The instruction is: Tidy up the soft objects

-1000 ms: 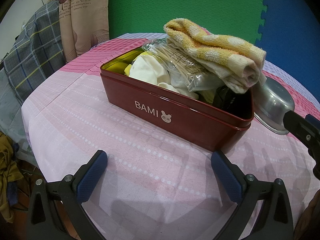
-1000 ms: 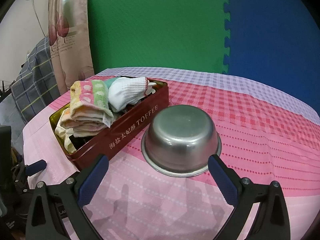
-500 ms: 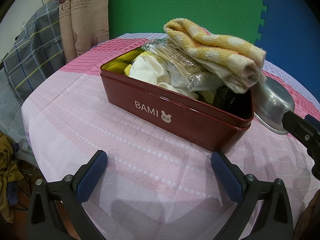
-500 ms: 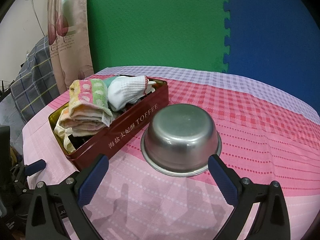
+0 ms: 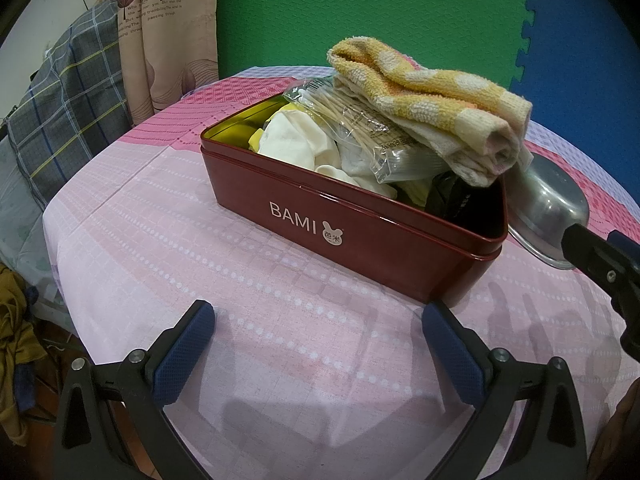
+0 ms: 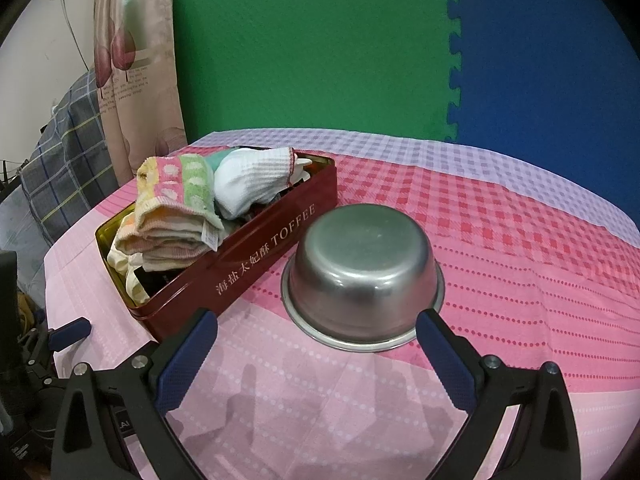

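Note:
A dark red tin (image 5: 360, 236) (image 6: 240, 268) stands on the pink tablecloth, stuffed with soft things. On top lies a folded yellow-and-pink towel (image 5: 432, 108) (image 6: 176, 204), with a plastic packet of sticks (image 5: 360, 128), white cloth (image 5: 296, 144) and a white knitted glove (image 6: 256, 180) beside it. My left gripper (image 5: 318, 352) is open and empty, low over the cloth in front of the tin. My right gripper (image 6: 316, 352) is open and empty too, just in front of an upturned steel bowl (image 6: 362, 268) (image 5: 548, 208) to the tin's right.
The round table's edge (image 5: 60, 240) drops away on the left, where a checked cloth (image 5: 68, 100) and a curtain (image 6: 132, 80) hang. Green and blue foam mats (image 6: 320, 40) form the back wall. The right gripper's black body (image 5: 600, 260) shows at the left view's right edge.
In the right wrist view the tin and bowl have drifted slightly up and left, so that gripper shifted a little. The left gripper has stayed put.

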A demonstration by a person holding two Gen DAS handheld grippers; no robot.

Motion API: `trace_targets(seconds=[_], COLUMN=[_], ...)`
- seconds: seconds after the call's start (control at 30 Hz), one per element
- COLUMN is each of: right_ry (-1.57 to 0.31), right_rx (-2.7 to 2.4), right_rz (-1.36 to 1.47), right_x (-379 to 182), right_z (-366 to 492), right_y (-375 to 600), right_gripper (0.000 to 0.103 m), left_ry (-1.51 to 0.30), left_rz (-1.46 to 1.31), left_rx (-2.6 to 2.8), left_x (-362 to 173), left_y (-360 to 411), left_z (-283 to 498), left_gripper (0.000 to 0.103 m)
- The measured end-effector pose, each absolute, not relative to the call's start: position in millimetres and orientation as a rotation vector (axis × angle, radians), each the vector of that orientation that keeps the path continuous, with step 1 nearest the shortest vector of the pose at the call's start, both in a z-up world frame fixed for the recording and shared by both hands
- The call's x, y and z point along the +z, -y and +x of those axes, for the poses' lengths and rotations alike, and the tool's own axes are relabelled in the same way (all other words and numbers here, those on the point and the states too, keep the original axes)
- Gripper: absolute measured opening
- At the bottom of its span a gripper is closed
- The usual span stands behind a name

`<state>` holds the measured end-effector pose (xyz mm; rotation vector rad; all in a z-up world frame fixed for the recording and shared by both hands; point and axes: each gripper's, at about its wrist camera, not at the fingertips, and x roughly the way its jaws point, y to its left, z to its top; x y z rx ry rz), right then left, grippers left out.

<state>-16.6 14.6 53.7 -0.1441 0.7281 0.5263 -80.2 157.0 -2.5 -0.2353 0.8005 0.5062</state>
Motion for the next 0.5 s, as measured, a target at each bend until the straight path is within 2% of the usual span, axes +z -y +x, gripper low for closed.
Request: trace_targets(seconds=[0.5], right_ry=[-0.734], right_rx=[0.528], right_rz=[-0.146], right_x=[53.0], right_z=[-16.0], right_y=[-15.4], right_gripper=[0.102], left_ry=[-0.799], left_rz=[-0.236], left_rx=[0.506], left_x=[-2.6], left_y=[-157.1], left_z=[-80.5], left_gripper=[0.103])
